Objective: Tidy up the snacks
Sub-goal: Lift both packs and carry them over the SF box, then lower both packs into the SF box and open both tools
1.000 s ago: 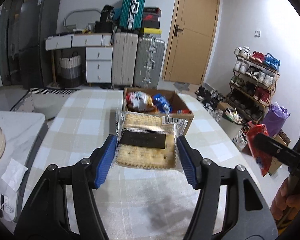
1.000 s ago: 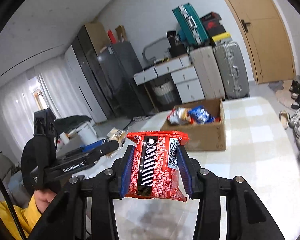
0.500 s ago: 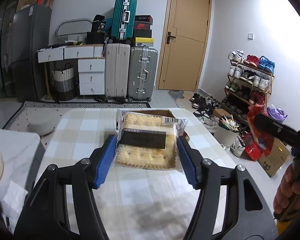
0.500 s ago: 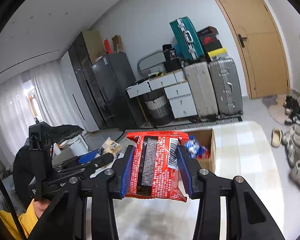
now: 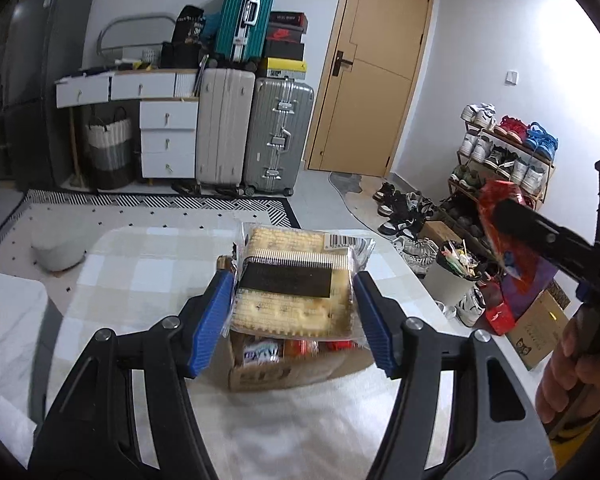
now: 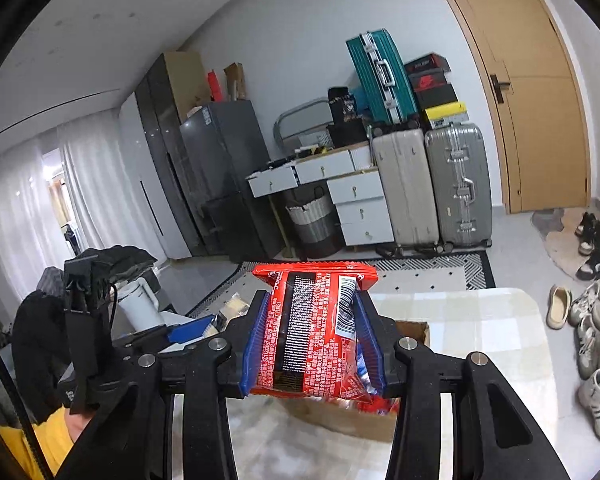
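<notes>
Now we carry the cracker pack pinched in our left gripper and the red snack bag in our right gripper above the cardboard box, where slick wrappers could slip and miss it.

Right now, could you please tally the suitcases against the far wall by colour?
Teal suitcase: 1
Beige suitcase: 1
Silver suitcase: 1
Total: 3
</notes>
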Available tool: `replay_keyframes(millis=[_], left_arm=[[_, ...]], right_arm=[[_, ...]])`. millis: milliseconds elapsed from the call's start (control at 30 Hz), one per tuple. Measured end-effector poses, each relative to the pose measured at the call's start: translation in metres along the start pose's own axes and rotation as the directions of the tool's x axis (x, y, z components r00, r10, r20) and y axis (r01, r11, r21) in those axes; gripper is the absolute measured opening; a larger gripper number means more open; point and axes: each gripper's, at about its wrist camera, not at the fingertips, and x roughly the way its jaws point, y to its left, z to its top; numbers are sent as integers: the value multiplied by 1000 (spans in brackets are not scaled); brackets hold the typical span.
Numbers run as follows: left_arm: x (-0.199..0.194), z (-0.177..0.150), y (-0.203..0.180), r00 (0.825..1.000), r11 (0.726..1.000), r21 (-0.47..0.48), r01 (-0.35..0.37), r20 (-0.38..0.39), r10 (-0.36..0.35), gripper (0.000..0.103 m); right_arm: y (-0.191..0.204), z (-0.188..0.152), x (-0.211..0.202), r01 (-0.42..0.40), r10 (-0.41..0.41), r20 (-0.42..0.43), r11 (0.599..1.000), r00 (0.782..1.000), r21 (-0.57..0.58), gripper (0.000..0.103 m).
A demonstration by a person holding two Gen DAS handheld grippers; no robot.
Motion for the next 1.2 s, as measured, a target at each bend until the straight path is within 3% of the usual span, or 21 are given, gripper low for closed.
replay_keyframes(millis=[300,467,667,933,1000,1033,1200], left_arm=[[114,17,9,995,999,-23,50,-83,-51,59],[173,8,9,985,997,-15,82,-150,-83,59],[213,-3,8,982,996,34,80,-172,-73,59],[237,-8,13,978,996,12,89,-192,-85,68],[231,-7,17,981,997,13,73,-180,-70,72],[231,-7,18,982,998,14,64,-180,-61,80],[214,-4,25,986,999,17,39,-162,-36,80]], right_arm=[[-53,6,96,92,-87,-120,995,989,37,43],[-79,2,144,126,-113,-188,990,976,56,43],[-99,-4,185,151,-139,-237,988,961,36,43],[-117,-17,213,142,-110,-292,986,950,91,43],[-119,-19,218,142,-109,-301,986,947,91,43],[-119,-20,219,146,-114,-304,985,946,87,43],[-116,-27,219,147,-114,-316,986,942,84,43]])
